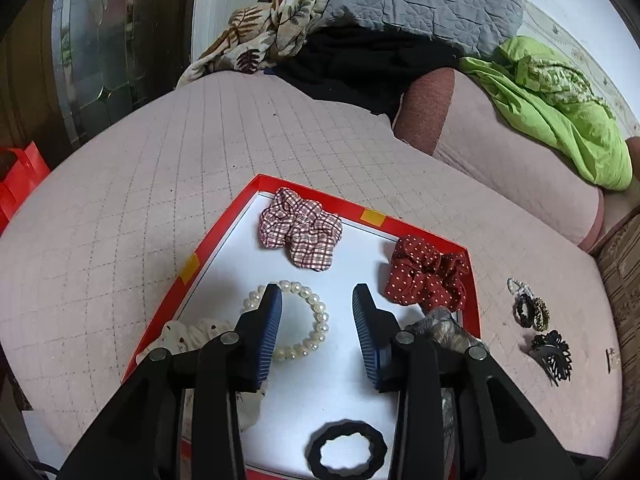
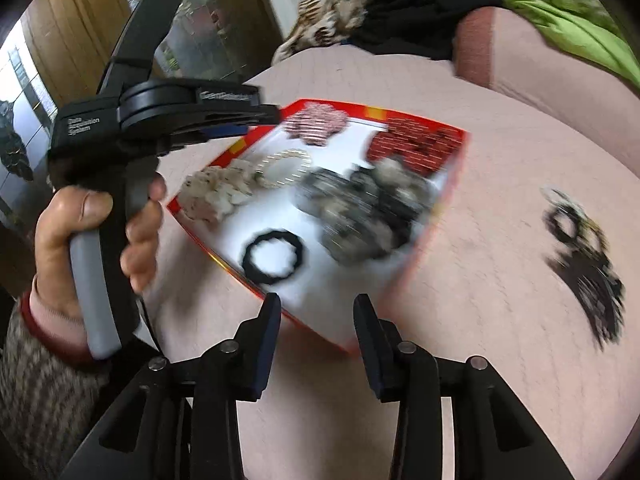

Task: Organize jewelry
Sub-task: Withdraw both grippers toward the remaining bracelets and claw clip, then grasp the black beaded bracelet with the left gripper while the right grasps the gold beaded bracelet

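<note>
On pink bed cover (image 1: 120, 240), at about 3 o'clock from red tray (image 1: 224, 224): loose cluster still outside tray, namely small hair ties (image 1: 532, 310) and black claw clip (image 1: 552, 354). Seen from right tongs (image 2: 316, 306), same cluster (image 2: 580, 256) at roughly 2 o'clock, blurred; long axis running 11 to 5 o'clock. Right tongs apart, empty, over near tray edge. Left tongs (image 1: 317, 296) apart, empty, over pearl bracelet (image 1: 296, 320) inside tray. Probably right side nearer to cluster, so reach likely belongs there.
</note>
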`<state>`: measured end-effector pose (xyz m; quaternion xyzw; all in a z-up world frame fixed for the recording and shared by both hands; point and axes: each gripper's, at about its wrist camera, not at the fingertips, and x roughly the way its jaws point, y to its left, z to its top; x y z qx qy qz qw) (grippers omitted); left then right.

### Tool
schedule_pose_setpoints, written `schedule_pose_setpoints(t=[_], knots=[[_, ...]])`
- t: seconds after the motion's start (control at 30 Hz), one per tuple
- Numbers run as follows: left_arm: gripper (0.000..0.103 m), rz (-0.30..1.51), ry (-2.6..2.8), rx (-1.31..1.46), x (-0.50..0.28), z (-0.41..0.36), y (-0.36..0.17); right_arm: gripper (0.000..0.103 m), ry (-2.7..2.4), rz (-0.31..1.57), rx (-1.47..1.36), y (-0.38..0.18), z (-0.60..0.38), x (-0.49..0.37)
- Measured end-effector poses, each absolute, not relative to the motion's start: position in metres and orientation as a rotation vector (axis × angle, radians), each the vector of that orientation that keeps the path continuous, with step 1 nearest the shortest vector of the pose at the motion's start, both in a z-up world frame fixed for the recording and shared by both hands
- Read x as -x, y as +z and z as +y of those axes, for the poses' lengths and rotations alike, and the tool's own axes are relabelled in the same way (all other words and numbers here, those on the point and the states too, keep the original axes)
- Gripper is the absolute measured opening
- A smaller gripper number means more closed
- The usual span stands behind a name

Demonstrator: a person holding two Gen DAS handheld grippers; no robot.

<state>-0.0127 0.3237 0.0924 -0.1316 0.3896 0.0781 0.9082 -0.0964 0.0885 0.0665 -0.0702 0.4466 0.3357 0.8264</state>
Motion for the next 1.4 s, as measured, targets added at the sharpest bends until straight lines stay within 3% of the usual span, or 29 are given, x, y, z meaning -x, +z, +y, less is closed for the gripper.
schedule_pose_setpoints(t=[0.4,0.77,0.97,1.2,1.23,1.33,1.4], knots=[[0.041,0.720,0.081,0.138,0.054,0.246,0.116,0.043,0.401,0.968,-0.107,0.054,-0.083,0.093],[0.047,0.795,-0.145,0.081,0.059,0.155,0.114,0.044,0.313,0.924,-0.203,0.063,-0.135,0.069],[0.047,0.870,-0.134,0.125,0.033,0.148,0.102,0.070,0.302,0.893,-0.115,0.065,-0.130,0.023],[0.047,0.921,-0.124,0.175,-0.020,0.139,0.097,0.071,0.338,0.910,-0.030,0.046,-0.112,-0.025],[0.047,0.921,-0.124,0.162,-0.025,0.135,0.095,0.068,0.347,0.913,-0.032,0.043,-0.109,-0.028],[0.047,0.957,-0.142,0.141,-0.052,0.115,0.082,0.026,0.362,0.940,-0.045,0.034,-0.104,-0.036],[0.047,0.984,-0.146,0.140,-0.068,0.106,0.072,0.020,0.361,0.943,-0.069,0.032,-0.109,-0.034]])
